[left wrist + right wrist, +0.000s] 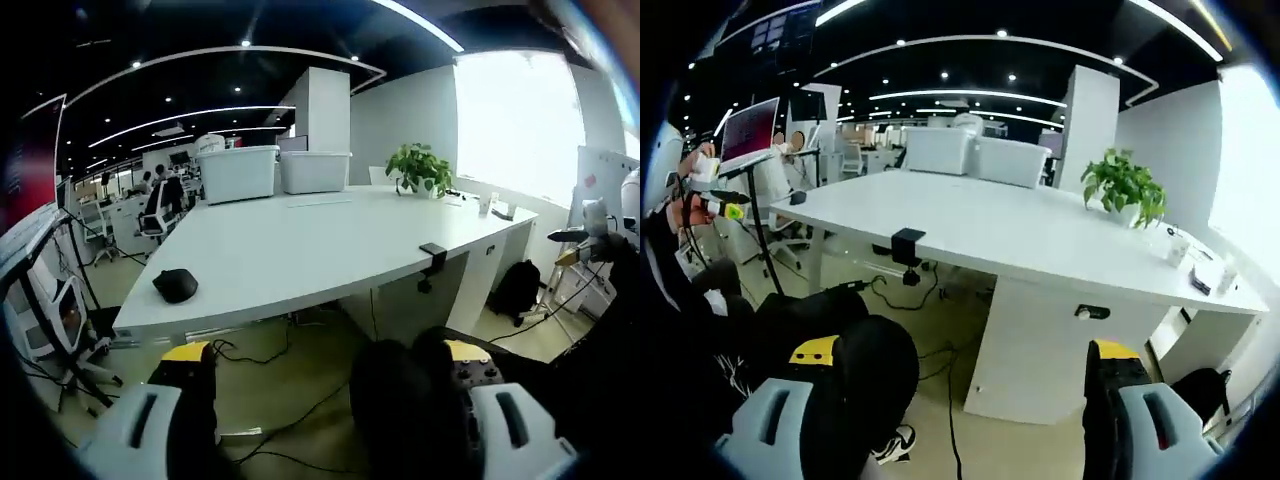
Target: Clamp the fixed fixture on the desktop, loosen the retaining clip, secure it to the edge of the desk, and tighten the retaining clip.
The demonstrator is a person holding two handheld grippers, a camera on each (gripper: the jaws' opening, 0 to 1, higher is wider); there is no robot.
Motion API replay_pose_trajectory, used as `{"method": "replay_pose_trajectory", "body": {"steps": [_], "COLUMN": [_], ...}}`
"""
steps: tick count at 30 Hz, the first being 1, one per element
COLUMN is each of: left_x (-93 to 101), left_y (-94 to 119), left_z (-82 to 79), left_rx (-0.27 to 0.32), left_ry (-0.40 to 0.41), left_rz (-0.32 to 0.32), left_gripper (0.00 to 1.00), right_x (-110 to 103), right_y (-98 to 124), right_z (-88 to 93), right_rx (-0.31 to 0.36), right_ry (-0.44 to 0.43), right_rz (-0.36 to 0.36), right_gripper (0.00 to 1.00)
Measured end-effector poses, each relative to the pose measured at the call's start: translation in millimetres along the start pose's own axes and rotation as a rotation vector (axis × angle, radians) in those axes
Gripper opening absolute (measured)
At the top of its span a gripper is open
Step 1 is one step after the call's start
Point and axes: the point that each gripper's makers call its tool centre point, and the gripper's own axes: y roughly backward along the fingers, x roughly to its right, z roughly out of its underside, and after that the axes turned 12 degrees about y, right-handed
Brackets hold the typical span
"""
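A small black clamp fixture (432, 262) sits on the front edge of the white desk (300, 250), with its screw part hanging below the edge. The right gripper view has the same fixture (906, 245) on the near edge of the desk (1040, 235). My left gripper (325, 425) is open, well short of the desk and low, with a person's dark knee (400, 395) showing between its jaws. My right gripper (965, 415) is also open, far from the fixture, holding nothing.
A black mouse-like object (175, 285) lies near the desk's left corner. Two white bins (238, 172) and a potted plant (420, 168) stand at the back. Cables (260, 350) run on the floor under the desk. Office chairs (160, 205) stand to the left.
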Motion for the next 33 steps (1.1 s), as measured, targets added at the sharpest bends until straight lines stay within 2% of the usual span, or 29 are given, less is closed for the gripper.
{"method": "replay_pose_trajectory", "body": {"steps": [3,6,8,18,33], "left_x": [-2.2,-3.0,-4.1,-11.6,-9.7], "left_y": [0,-3,-4,2,3], "left_z": [-1.1,6.6,12.1,9.1,2.2], "left_rx": [0.008,-0.014,-0.04,-0.021,0.008], "left_ry": [0.005,0.008,0.004,0.009,-0.008], "left_rz": [-0.004,-0.006,-0.01,-0.03,-0.022], "left_gripper": [0.91,0.91,0.91,0.91,0.92], "right_x": [0,-4,-6,-16,-25], "right_y": [-3,-8,-14,-30,-34], "right_z": [7.4,5.7,3.3,-9.6,-5.6], "right_rx": [-0.028,-0.023,-0.019,-0.004,-0.01], "right_ry": [0.007,-0.025,-0.017,0.014,0.041], "right_rz": [0.001,-0.018,-0.021,-0.062,-0.076], "right_gripper": [0.95,0.96,0.96,0.96,0.95]}}
